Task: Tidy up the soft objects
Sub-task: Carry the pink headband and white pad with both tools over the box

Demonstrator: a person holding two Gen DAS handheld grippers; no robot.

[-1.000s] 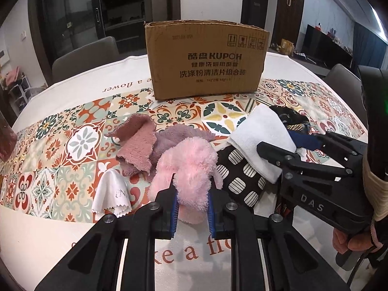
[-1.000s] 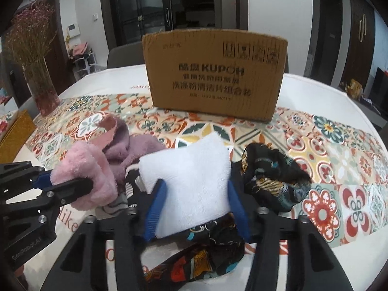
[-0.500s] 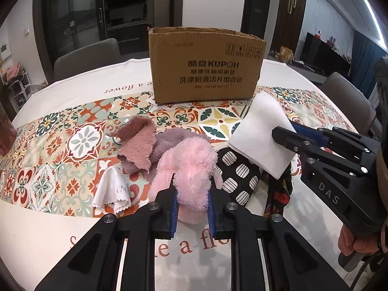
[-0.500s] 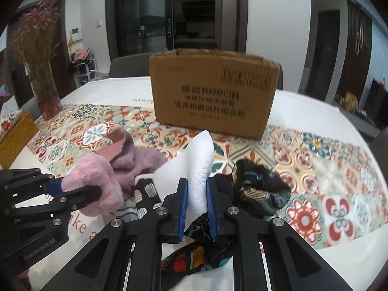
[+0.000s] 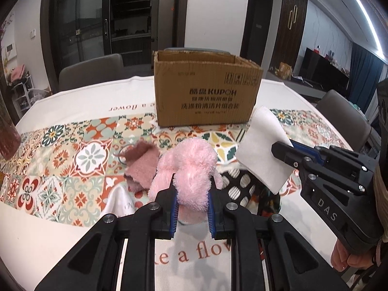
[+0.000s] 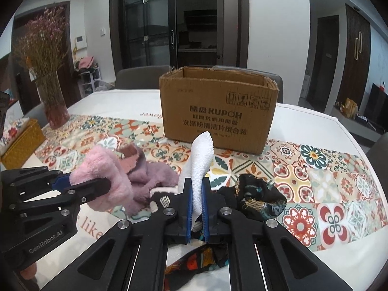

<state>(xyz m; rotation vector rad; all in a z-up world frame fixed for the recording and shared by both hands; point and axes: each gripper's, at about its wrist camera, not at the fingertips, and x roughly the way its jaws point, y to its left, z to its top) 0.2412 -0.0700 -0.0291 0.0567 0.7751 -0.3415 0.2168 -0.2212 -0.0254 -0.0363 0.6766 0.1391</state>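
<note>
Patterned tablecloth (image 5: 60, 150) fills my left wrist view, with the open box (image 5: 206, 97) standing at its far side, flaps up and mouth clear. My left gripper (image 5: 191, 194) is clenched on the pink fluffy cloth (image 5: 189, 167), which bulges up between the blue pads and now hangs off the table rather than lying in the heap; a second ago it still rested among the others. Behind it the brown cloth (image 5: 143, 167) and a small white wipe (image 5: 121, 203) stay on the cloth, and the spotted fabric (image 5: 238, 181) lies just to the right. My right gripper (image 5: 282, 149) shows at the right edge, carrying the white towel (image 5: 264, 148) higher than before. From the right wrist view, that right gripper (image 6: 195, 189) has just finished closing: a second ago its jaws stood wide around the towel, and now they pinch the white towel (image 6: 200, 160) into a narrow upright fold. Below it the dark printed scarf (image 6: 254, 196) stays on the table, and the mauve cloth (image 6: 155, 174) lies beside the pink one (image 6: 104, 169) held by my left gripper (image 6: 97, 183). Both grips look secure to me, so I judge the pick finished and the carry toward the box (image 6: 218, 111) next.
</note>
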